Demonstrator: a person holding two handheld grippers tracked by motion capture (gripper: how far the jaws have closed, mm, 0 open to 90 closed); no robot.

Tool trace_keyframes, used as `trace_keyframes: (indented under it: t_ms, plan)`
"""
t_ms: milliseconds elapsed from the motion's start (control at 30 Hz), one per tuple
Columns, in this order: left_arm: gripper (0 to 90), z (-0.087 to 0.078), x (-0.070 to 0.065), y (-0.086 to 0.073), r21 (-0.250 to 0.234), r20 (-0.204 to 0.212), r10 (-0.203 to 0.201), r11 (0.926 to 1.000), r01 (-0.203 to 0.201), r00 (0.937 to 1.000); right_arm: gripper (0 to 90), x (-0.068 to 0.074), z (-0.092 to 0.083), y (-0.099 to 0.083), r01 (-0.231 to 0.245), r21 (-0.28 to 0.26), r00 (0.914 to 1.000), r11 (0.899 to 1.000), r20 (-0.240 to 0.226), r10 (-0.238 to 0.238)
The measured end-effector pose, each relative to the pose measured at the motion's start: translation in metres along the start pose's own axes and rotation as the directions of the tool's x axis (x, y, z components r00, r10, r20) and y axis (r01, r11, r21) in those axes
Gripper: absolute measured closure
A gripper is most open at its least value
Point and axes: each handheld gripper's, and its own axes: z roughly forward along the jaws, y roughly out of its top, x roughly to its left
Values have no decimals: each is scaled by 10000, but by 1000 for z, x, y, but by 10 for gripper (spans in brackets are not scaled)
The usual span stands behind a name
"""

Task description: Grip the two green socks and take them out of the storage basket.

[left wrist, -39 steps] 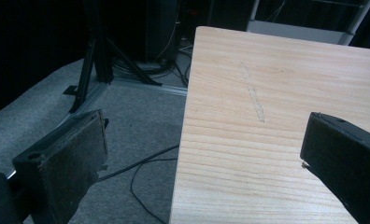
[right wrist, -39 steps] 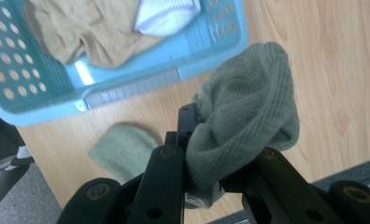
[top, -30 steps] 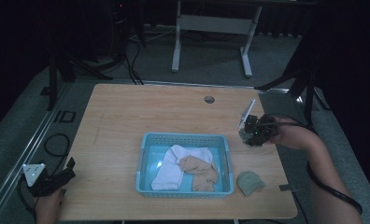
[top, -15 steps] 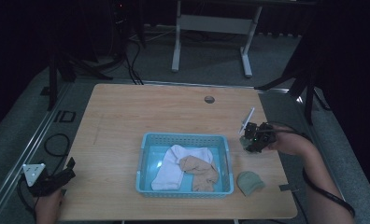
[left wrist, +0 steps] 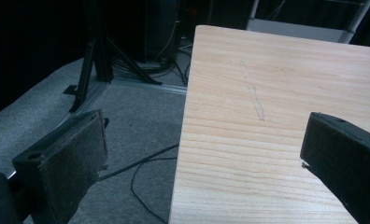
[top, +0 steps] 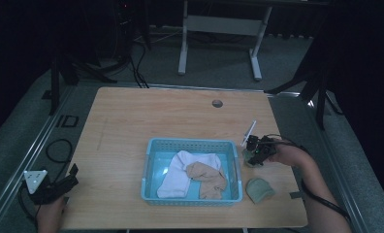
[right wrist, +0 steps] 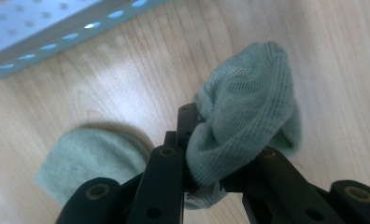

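Ribbed green sock, soft and bunched, is pinched in the right gripper above the wooden table, beside the perforated blue plastic basket. A matching sock lies flat nearby. The left gripper is spread, with nothing between its felt-like pads.

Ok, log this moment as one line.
right gripper: shut on pale green knitted sock | left gripper: open, idle | second green sock: beside blue plastic basket

Each claw is black: the left claw has thick, felt-faced jaws and a grey three-cornered plate; the right claw shows round screw holes and a trailing black cable.
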Motion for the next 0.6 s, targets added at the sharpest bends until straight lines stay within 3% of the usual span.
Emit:
trace_keyframes:
  t_ms: [400, 433, 467, 500, 600]
  plan:
    - [7, 0, 0, 0, 4, 24, -16, 10000, 16, 10000, 796, -3, 28, 5, -47, 111, 9990, 9999, -441, 51]
    - [7, 0, 0, 0, 5, 13, -17, 10000, 17, 10000, 711, -4, 27, 5, -150, 95, 9990, 9998, -425, 154]
    - [7, 0, 0, 0, 5, 13, -17, 10000, 17, 10000, 711, -4, 27, 5, -150, 95, 9990, 9998, -425, 154]
    - [7, 0, 0, 0, 7, 14, -9, 10000, 9, 10000, 614, -5, 22, 4, -261, 95, 9991, 9996, -322, 264]
    - [7, 0, 0, 0, 22, 10, -11, 10000, 11, 10000, 541, -5, 18, 3, -328, 77, 9993, 9994, -193, 329]
